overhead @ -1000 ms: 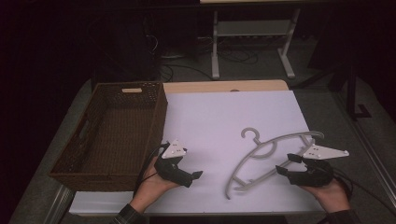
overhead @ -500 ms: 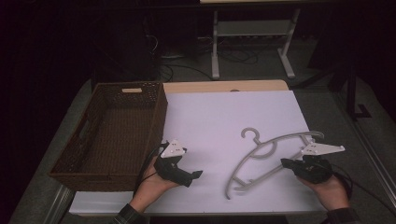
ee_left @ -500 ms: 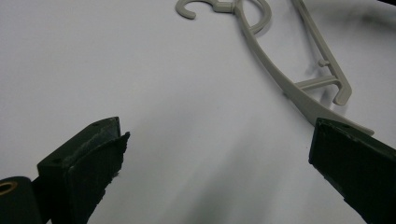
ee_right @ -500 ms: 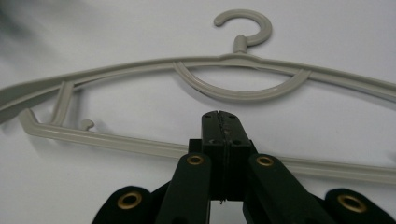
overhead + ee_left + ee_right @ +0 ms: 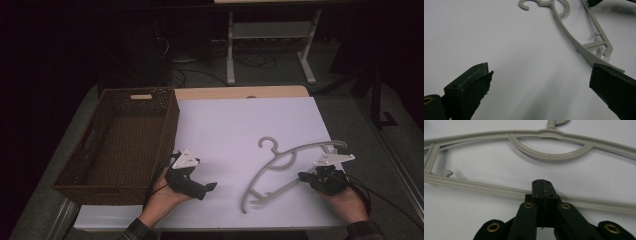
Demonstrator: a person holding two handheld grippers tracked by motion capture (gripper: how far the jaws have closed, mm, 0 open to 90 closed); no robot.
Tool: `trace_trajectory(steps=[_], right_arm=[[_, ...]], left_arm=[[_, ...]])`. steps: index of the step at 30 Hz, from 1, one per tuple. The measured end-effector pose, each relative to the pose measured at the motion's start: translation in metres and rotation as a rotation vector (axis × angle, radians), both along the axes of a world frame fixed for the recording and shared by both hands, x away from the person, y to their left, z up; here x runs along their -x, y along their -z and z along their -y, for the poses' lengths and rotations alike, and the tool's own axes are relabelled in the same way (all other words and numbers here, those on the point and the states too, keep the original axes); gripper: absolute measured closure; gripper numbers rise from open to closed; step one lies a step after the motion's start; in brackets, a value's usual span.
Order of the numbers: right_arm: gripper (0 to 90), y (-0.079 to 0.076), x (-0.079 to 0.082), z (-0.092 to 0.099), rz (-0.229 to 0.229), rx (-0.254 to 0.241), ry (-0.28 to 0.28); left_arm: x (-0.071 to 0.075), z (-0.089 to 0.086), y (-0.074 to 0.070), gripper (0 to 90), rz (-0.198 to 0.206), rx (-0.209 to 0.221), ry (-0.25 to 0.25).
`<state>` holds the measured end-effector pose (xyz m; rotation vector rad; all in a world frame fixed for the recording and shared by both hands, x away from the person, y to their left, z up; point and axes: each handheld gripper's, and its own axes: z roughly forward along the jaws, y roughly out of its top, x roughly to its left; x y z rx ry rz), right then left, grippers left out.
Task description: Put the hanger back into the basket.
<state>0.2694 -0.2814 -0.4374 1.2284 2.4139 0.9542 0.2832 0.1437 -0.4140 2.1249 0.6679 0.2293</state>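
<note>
Hanger (image 5: 290, 167), no legible markings

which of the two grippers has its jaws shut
The right gripper: its two black jaws are pressed together, tips right at the hanger's bottom bar. The left gripper differs: its jaws stand wide apart over bare white table.

The high view looks forward and down from above the near edge, taking in the whole white surface (image 5: 240, 125). The left gripper view sits low and close, facing across the surface toward the grey hanger (image 5: 574, 42) at 1 o'clock. The right gripper view is closer still, with the hanger's lower bar at 12 o'clock. All three share the hanger.
</note>
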Motion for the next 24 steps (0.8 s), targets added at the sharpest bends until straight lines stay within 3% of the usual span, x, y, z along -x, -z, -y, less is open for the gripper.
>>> trace_trajectory(steps=[16, 20, 24], right_arm=[[89.7, 0.007, -0.003, -0.004, -0.009, 0.036, 0.005], [89.7, 0.008, -0.003, -0.005, -0.009, 0.037, 0.009], [89.7, 0.008, -0.002, -0.005, -0.009, 0.038, 0.012]], left_arm=[[0.000, 0.002, 0.000, 2.7, 0.003, -0.014, -0.002], [-0.001, 0.007, -0.001, 2.7, 0.014, -0.033, 0.006], [-0.006, 0.018, -0.003, 2.7, 0.003, -0.015, 0.008]])
